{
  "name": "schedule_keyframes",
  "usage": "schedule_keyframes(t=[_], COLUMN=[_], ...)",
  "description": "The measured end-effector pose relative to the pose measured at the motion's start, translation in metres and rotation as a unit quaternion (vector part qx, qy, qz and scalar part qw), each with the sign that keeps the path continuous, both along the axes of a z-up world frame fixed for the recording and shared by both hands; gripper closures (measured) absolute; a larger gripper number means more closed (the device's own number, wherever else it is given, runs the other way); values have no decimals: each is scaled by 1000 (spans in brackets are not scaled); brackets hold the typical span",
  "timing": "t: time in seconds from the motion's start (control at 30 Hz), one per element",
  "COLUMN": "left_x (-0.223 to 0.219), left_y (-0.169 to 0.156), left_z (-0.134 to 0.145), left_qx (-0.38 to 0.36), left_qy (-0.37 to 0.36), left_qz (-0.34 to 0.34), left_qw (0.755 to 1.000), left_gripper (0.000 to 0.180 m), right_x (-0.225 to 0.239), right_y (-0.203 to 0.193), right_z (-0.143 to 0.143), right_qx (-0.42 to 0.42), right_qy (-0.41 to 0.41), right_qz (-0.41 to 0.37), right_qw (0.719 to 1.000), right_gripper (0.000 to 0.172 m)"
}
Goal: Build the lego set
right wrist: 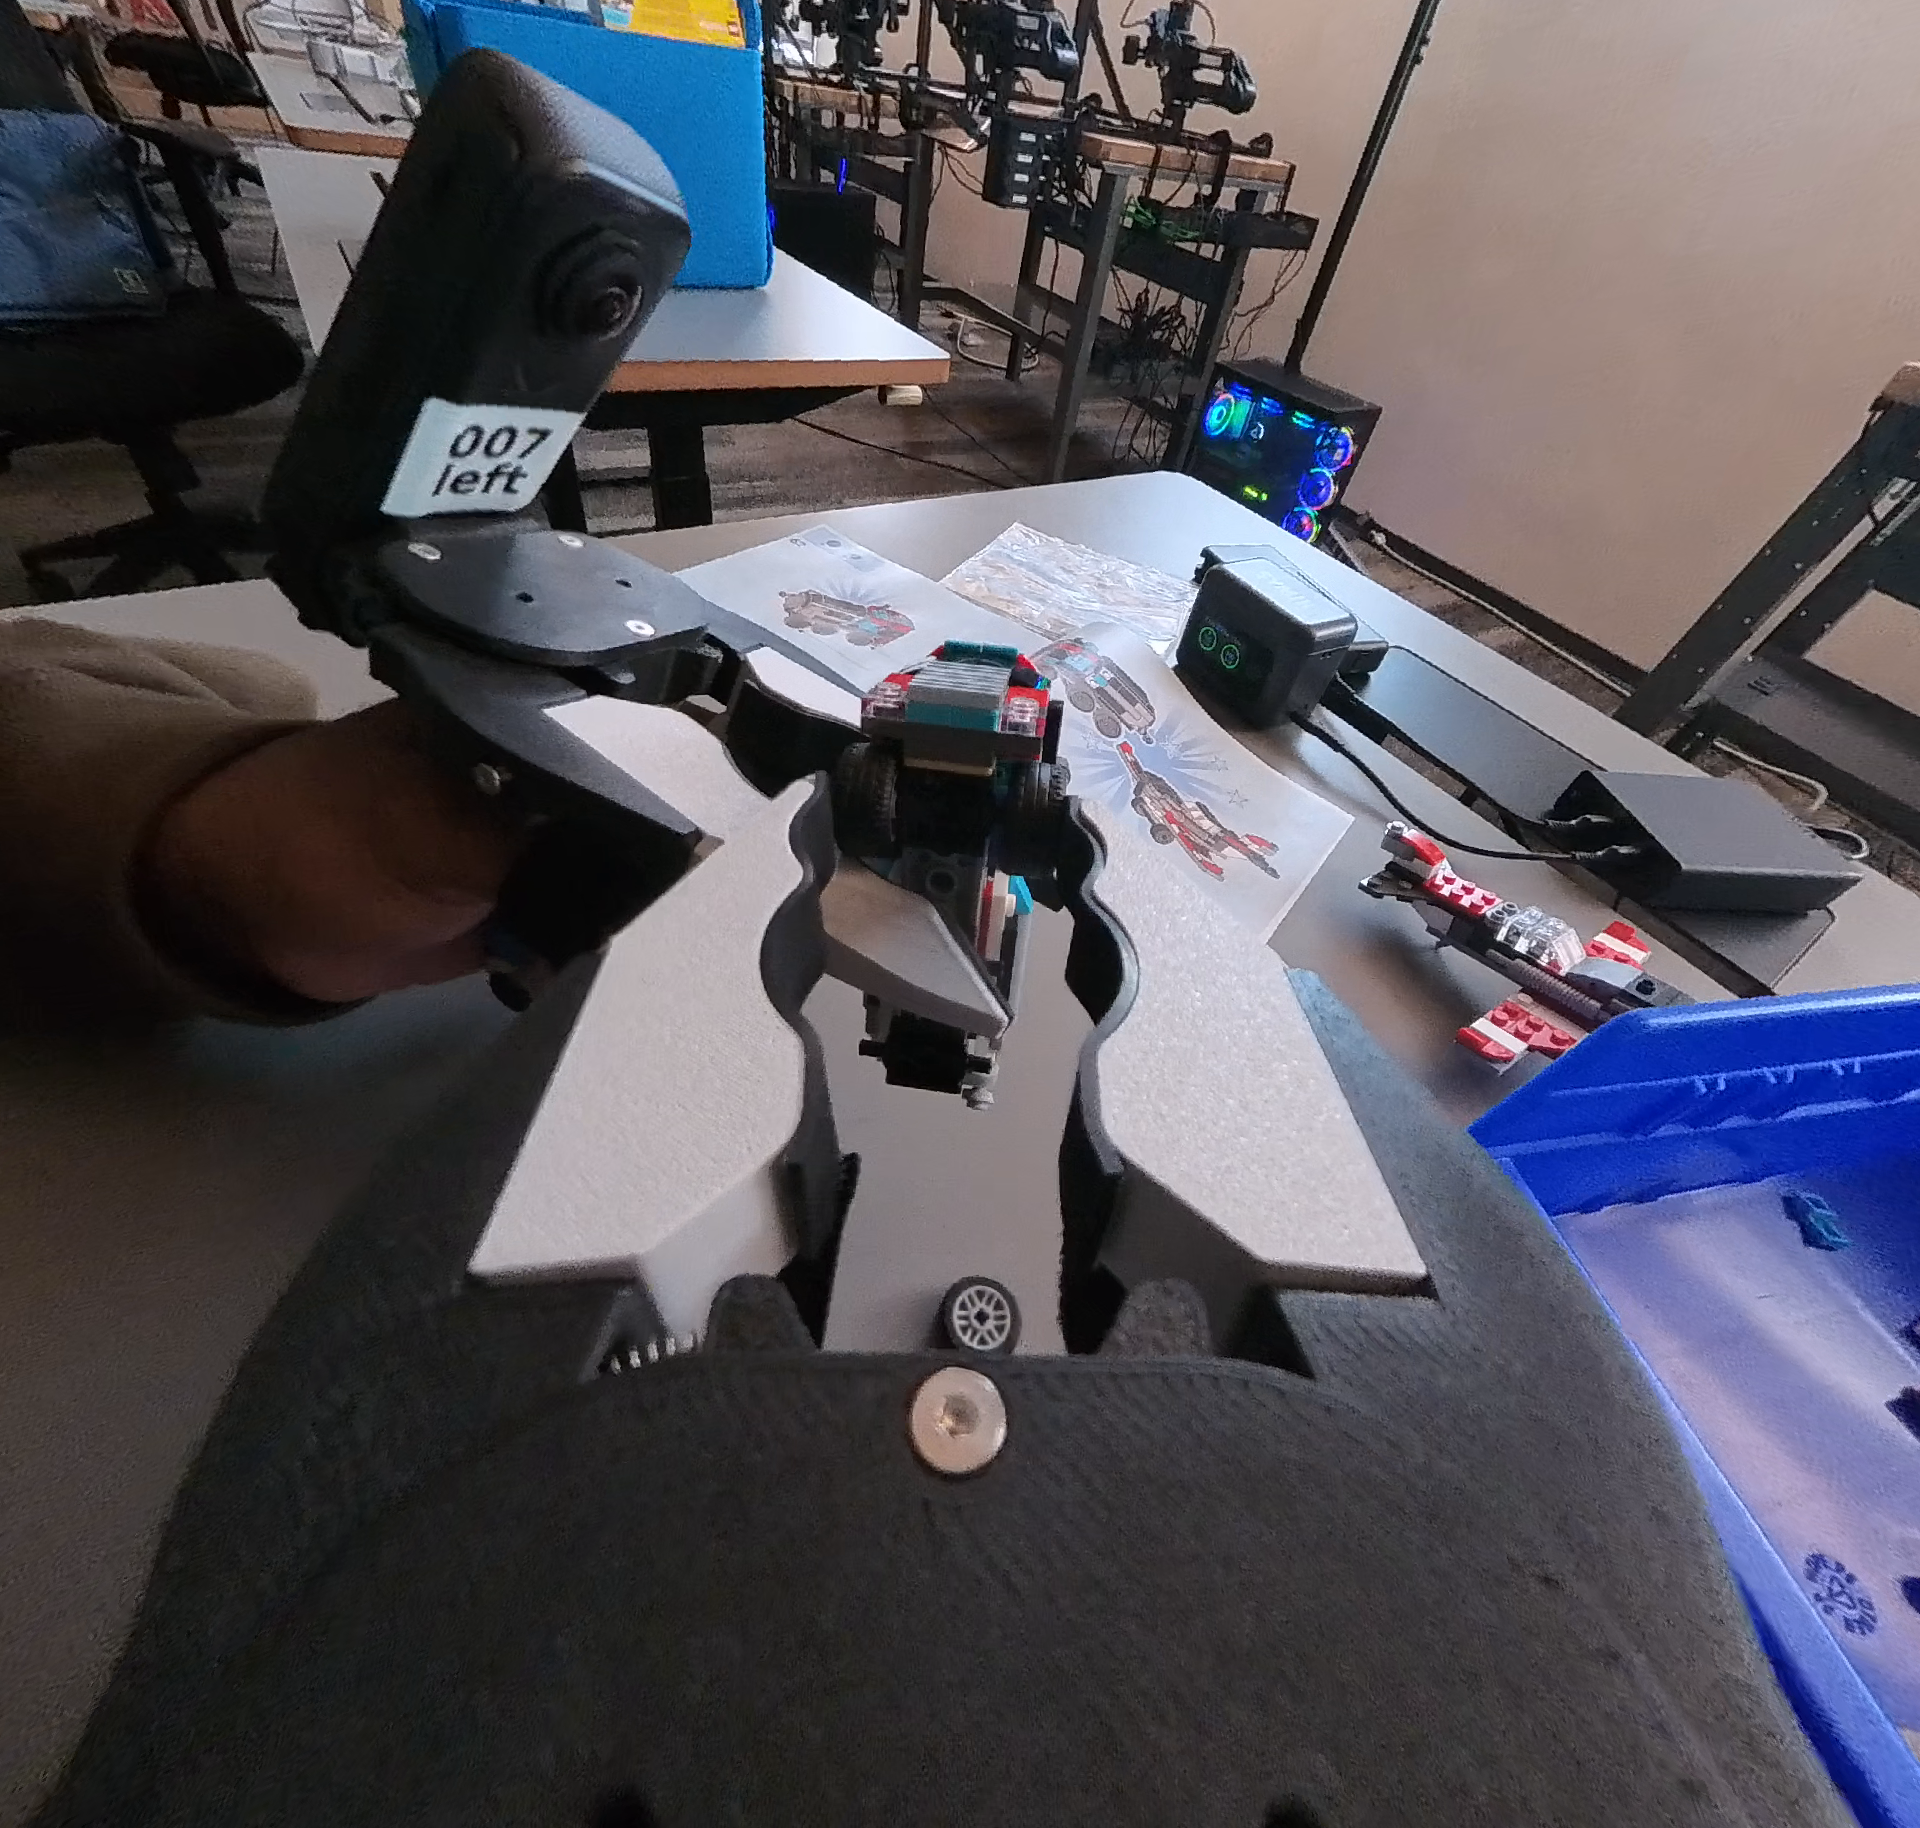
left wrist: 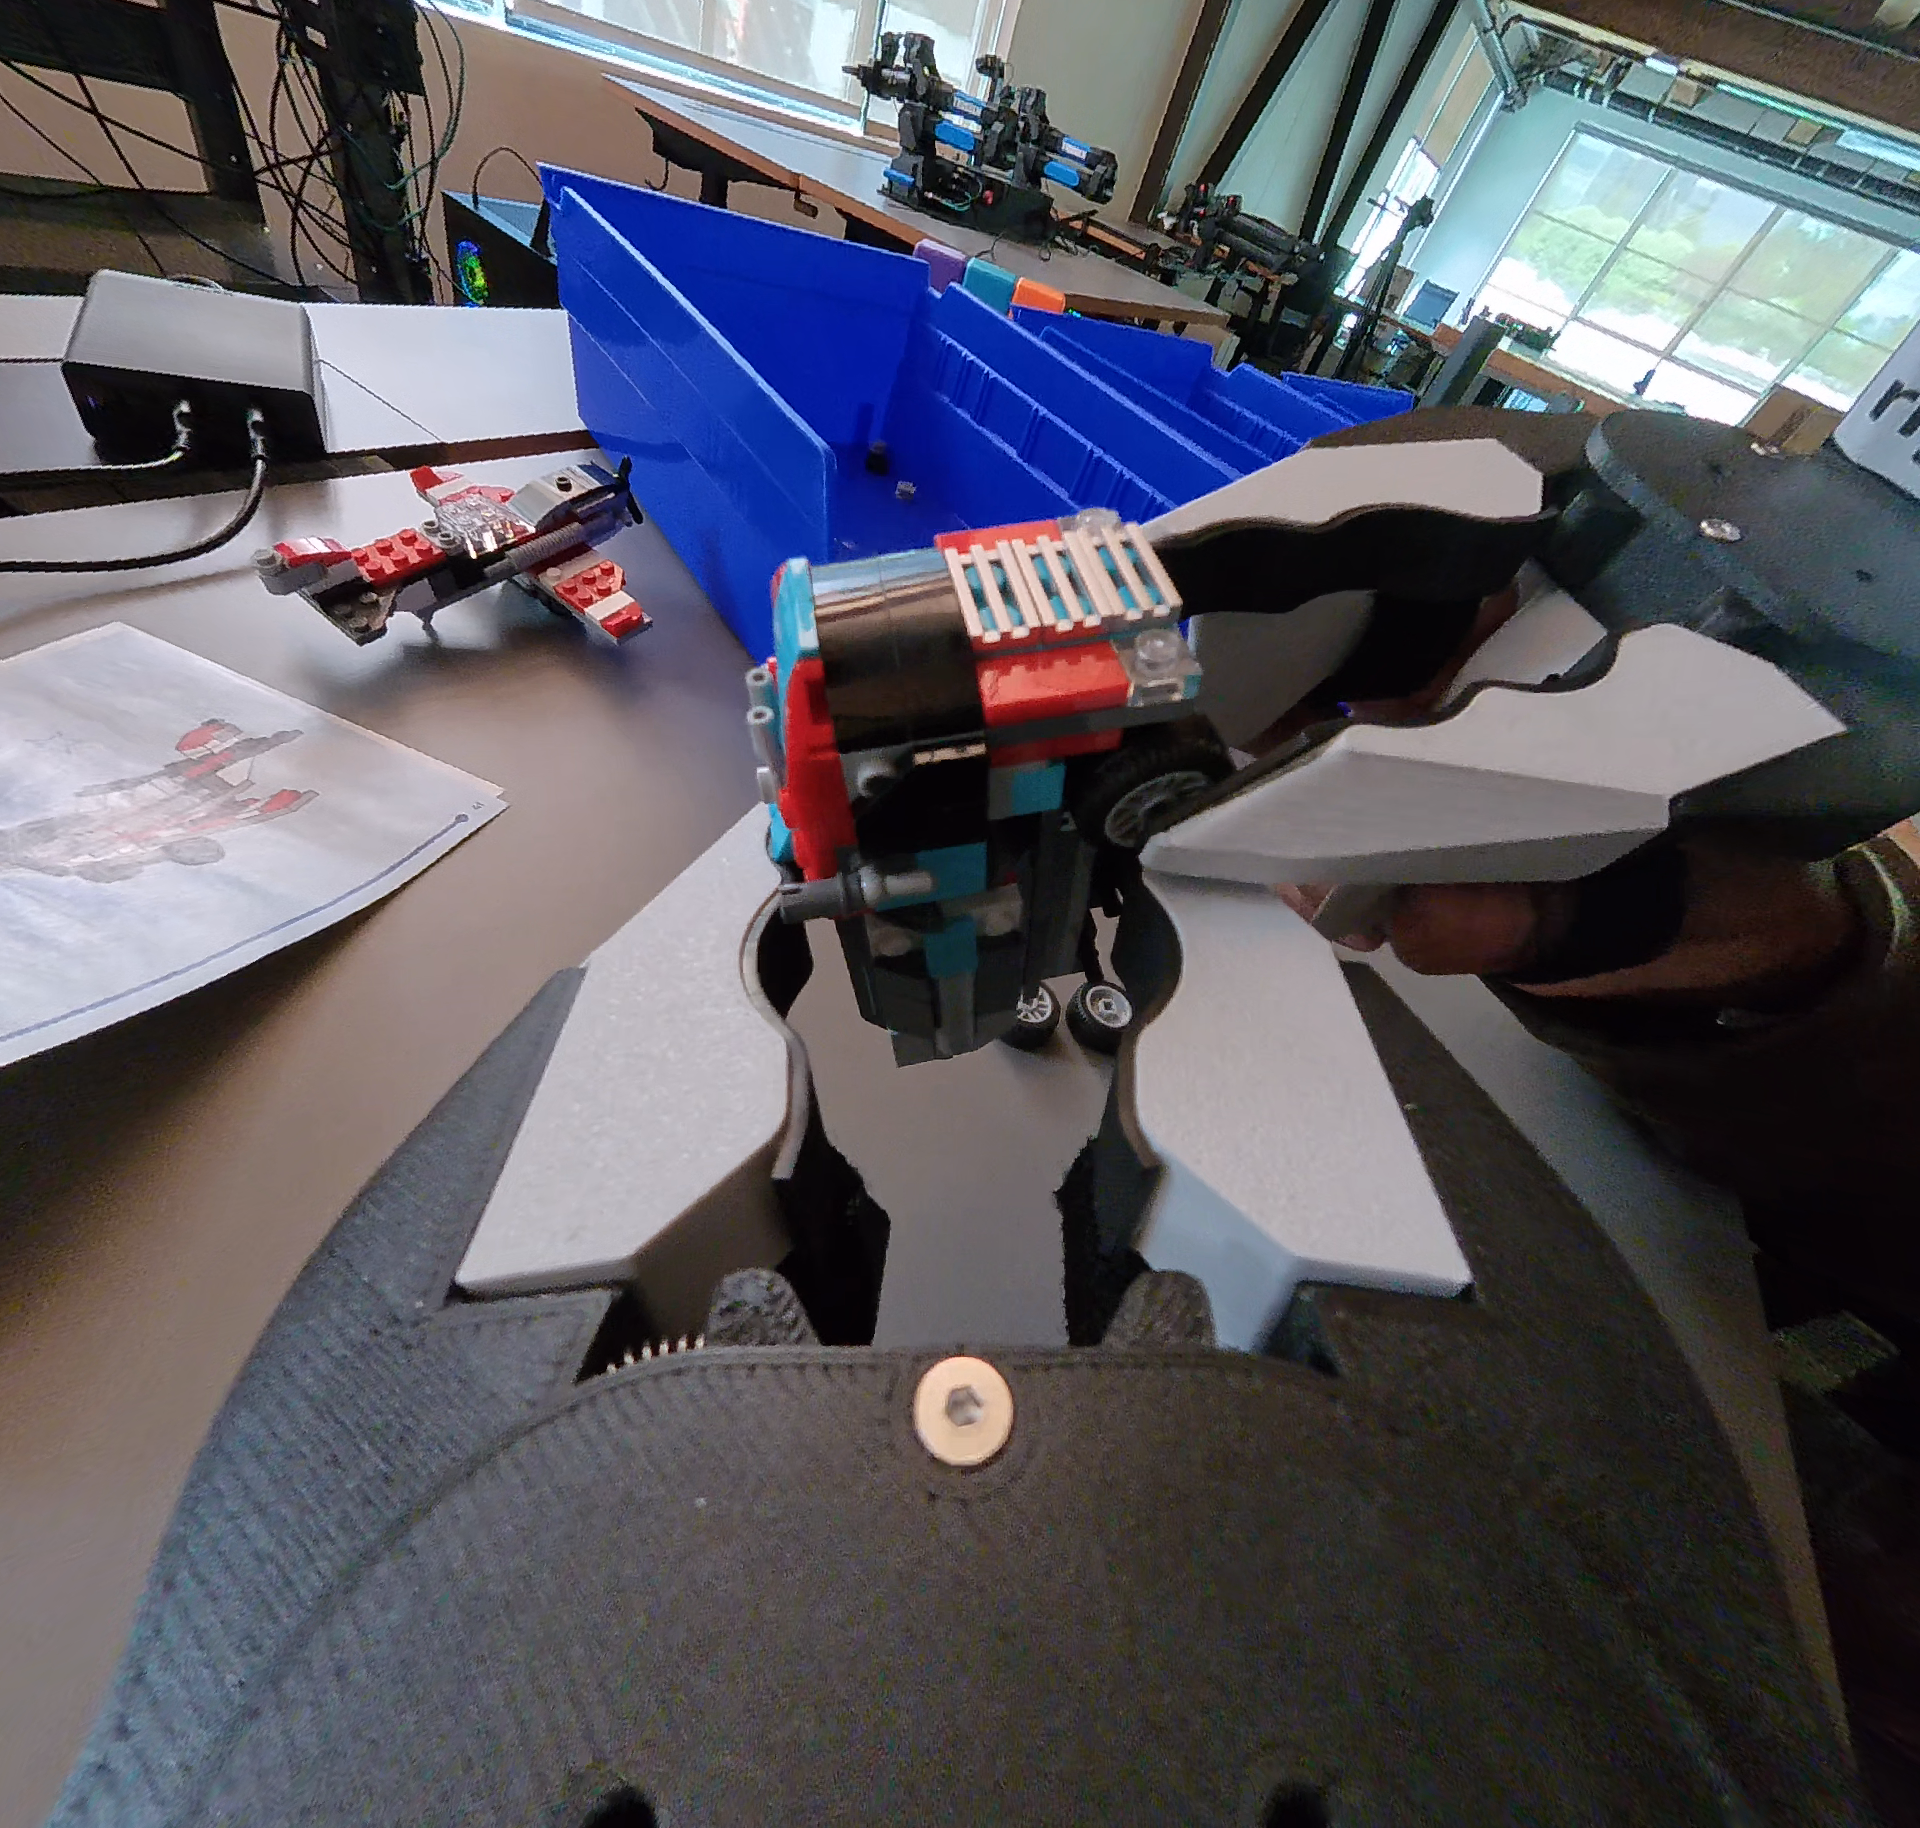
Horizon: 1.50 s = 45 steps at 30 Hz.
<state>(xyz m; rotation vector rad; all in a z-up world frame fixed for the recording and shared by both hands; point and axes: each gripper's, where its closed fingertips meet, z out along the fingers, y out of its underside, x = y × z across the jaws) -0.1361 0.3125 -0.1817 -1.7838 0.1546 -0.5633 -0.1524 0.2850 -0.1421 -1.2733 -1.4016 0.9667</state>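
pad contact partly hidden; brick truck centre frame, clamped by both left gripper and right gripper jaws.

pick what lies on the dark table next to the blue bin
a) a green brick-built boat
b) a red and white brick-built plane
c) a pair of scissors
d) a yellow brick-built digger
b: a red and white brick-built plane rests on the dark table just left of the blue bin in the left wrist view.
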Motion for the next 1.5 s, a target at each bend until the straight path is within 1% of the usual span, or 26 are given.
schedule_keyframes(t=[0.4,0.47,0.5,0.53,0.6,0.67,0.73,0.83,0.97,1.07,1.13,1.17,1.23,1.33,1.4,1.5], left_x=[0,-1,-1,-4,-12,-22,-31,-37,-37,-38,-36,-35,-31,-24,-21,-15], left_y=[1,1,1,1,2,3,2,1,0,1,0,-1,-2,-4,-6,-10], left_z=[-5,-4,-3,-2,3,9,16,26,29,29,31,32,33,35,38,45], left_qx=[-12,-9,-10,-11,-9,-6,4,16,15,8,6,7,10,19,32,58], left_qy=[-4,-15,-27,-46,-104,-167,-229,-305,-368,-408,-435,-443,-443,-427,-409,-385], left_qz=[-3,-6,-11,-10,-13,-23,-35,-62,-79,-79,-86,-91,-98,-112,-123,-147], left_qw=[1000,1000,1000,999,994,986,973,950,927,909,896,892,891,897,904,909], left_gripper=[123,123,123,123,123,123,123,123,123,123,122,122,122,122,122,123], right_x=[0,-1,-1,-1,2,7,11,12,10,8,6,5,4,3,4,5], right_y=[0,1,1,1,4,6,8,8,9,12,9,7,4,3,3,0], right_z=[-5,-4,-3,0,6,10,9,-1,-9,-12,-16,-18,-18,-20,-20,-16], right_qx=[-5,-14,-21,-29,-46,-70,-87,-110,-154,-122,-89,-88,-122,-204,-274,-366], right_qy=[-3,1,4,12,28,37,43,38,49,57,46,41,41,39,42,52], right_qz=[12,11,10,12,19,35,49,73,93,77,71,73,81,94,110,139], right_qw=[1000,1000,1000,999,998,996,994,991,983,988,992,993,988,974,955,919], right_gripper=[129,129,126,115,102,96,96,99,102,106,108,108,108,105,101,100])
